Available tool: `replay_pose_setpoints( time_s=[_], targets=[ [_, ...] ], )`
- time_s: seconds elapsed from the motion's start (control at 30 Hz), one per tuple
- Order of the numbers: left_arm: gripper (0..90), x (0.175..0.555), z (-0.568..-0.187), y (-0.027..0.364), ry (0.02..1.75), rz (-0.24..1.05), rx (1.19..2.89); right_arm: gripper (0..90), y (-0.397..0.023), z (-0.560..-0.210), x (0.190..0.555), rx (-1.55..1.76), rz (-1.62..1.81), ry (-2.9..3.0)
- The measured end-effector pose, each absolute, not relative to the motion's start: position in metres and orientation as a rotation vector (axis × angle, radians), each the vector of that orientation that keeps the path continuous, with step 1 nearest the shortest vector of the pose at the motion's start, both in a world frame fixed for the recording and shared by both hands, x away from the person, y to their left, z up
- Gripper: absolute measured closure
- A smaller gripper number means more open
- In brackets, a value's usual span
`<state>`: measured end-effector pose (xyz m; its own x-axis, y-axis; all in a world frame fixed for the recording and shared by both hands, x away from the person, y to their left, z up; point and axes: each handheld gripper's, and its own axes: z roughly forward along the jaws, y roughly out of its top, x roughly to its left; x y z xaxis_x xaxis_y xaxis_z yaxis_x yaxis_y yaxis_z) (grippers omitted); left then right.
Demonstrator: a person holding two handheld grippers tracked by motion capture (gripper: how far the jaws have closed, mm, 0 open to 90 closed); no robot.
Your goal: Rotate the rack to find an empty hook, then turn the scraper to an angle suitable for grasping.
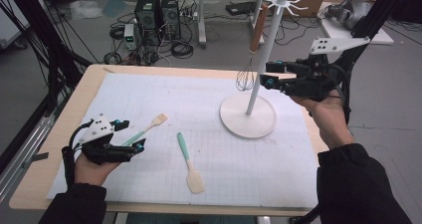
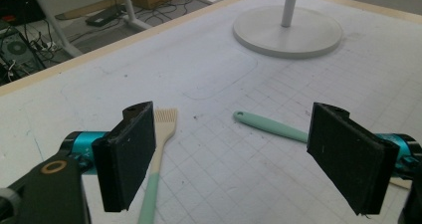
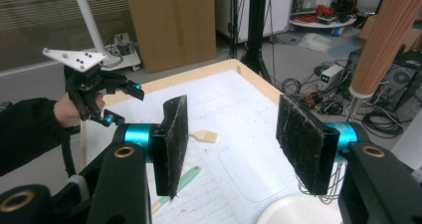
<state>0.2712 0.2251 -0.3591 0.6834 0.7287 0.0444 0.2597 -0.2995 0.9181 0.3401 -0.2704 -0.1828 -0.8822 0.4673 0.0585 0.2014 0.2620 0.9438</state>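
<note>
A whisk with a wooden handle hangs from a hook of the white rack at the back right of the mat. My right gripper is open beside the rack's pole, level with the whisk's wire head. Its pads have nothing between them, and the wooden handle rises to their right. My left gripper is open at the front left, over the teal handle of a pastry brush. The brush lies by the left jaw, not gripped. A teal-handled spatula lies mid-front.
A white gridded mat covers the wooden table. The rack's round base sits ahead of my left gripper, with the spatula's handle in between. Computers and cables crowd the floor beyond the far edge. My left gripper appears across the table.
</note>
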Motion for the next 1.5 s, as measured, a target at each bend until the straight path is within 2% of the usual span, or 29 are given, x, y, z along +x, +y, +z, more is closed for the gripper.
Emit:
replay_pose_setpoints(
  time_s=[0.33,0.83,1.5],
  targets=[
    [19.6,0.272,-0.359,0.228,0.778,0.571,1.870,41.5,-0.258,-0.199,0.337,0.619,1.700,2.325],
    [19.6,0.272,-0.360,0.226,0.779,0.570,1.868,40.5,-0.243,-0.225,0.326,0.592,1.690,2.376],
    [19.7,0.273,-0.361,0.225,0.771,0.563,1.875,39.7,-0.213,-0.279,0.314,0.608,1.659,2.452]
  ],
)
